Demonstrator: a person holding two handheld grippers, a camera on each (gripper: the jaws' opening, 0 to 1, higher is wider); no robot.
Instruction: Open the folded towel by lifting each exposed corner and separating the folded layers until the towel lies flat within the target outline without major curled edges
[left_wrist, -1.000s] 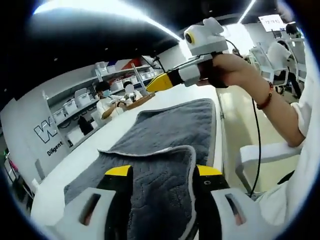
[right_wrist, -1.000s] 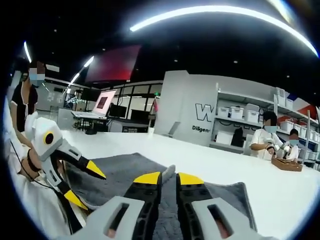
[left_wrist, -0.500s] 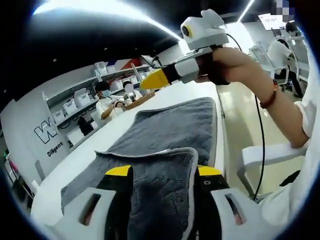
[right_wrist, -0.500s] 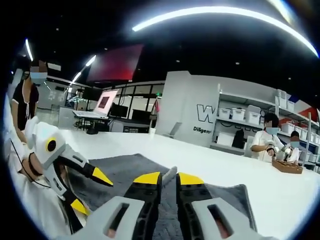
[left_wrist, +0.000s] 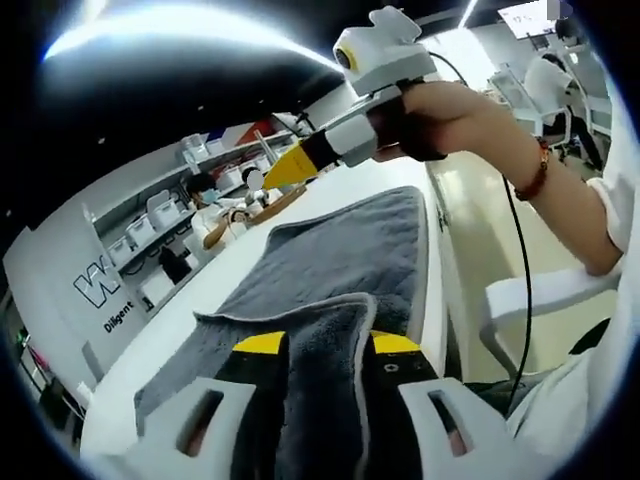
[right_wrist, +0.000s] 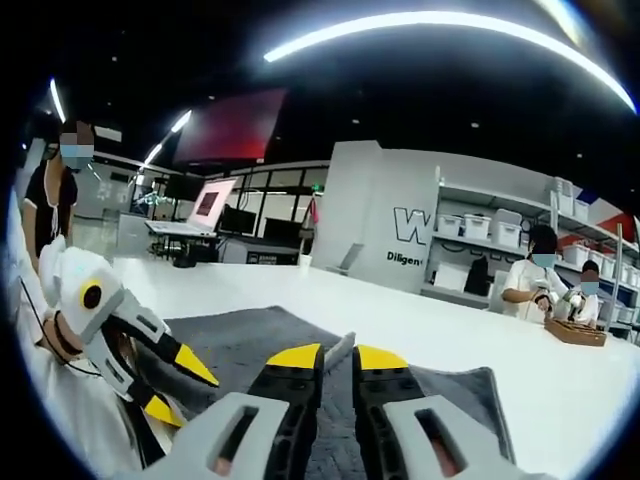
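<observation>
Towel (left_wrist: 340, 260) edge pinched by left gripper (left_wrist: 318, 345) and right gripper (right_wrist: 338, 357) fingers above white table (left_wrist: 200, 305)

A grey wall panel (right_wrist: 385, 235) bears a large "W" above partly hidden "Diligen".

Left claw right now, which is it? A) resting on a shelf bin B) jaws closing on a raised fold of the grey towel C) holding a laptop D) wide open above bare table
B: in the left gripper view the left claw has a raised fold of the grey towel between its yellow-tipped jaws.
</observation>
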